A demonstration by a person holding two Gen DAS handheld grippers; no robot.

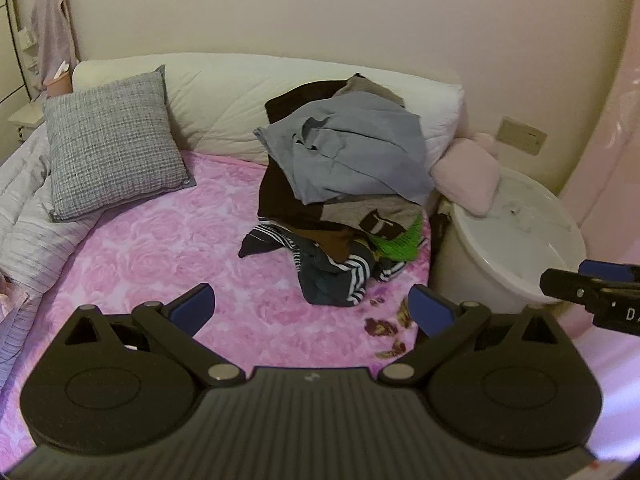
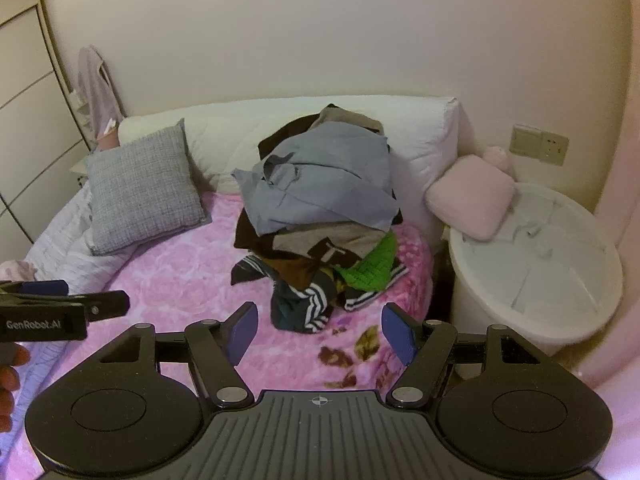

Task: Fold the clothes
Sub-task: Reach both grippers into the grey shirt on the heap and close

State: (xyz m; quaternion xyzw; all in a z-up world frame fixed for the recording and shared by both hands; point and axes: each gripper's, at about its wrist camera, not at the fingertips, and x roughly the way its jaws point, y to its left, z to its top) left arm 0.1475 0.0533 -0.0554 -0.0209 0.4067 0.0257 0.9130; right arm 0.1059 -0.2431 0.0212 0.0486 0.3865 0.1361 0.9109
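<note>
Both claws spread wide, empty: left claw (image 1: 312, 312), right claw (image 2: 318, 334). Clothes pile (image 2: 316, 216) heaped mid-bed (image 2: 180, 280), well ahead. Soft, light, floppy, tangled. I'd pinch the top grey shirt (image 1: 352, 148) by an edge.

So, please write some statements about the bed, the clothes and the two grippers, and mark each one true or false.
1. The blue-grey shirt lies on top of the clothes pile. True.
2. The left gripper is shut on a garment. False: it is open and holds nothing.
3. The grey checked cushion lies to the left of the pile. True.
4. The right gripper touches the pile. False: it is open, short of the pile, above the pink blanket.
5. The green knit piece tops the pile. False: it sits low, on the pile's right side.
</note>
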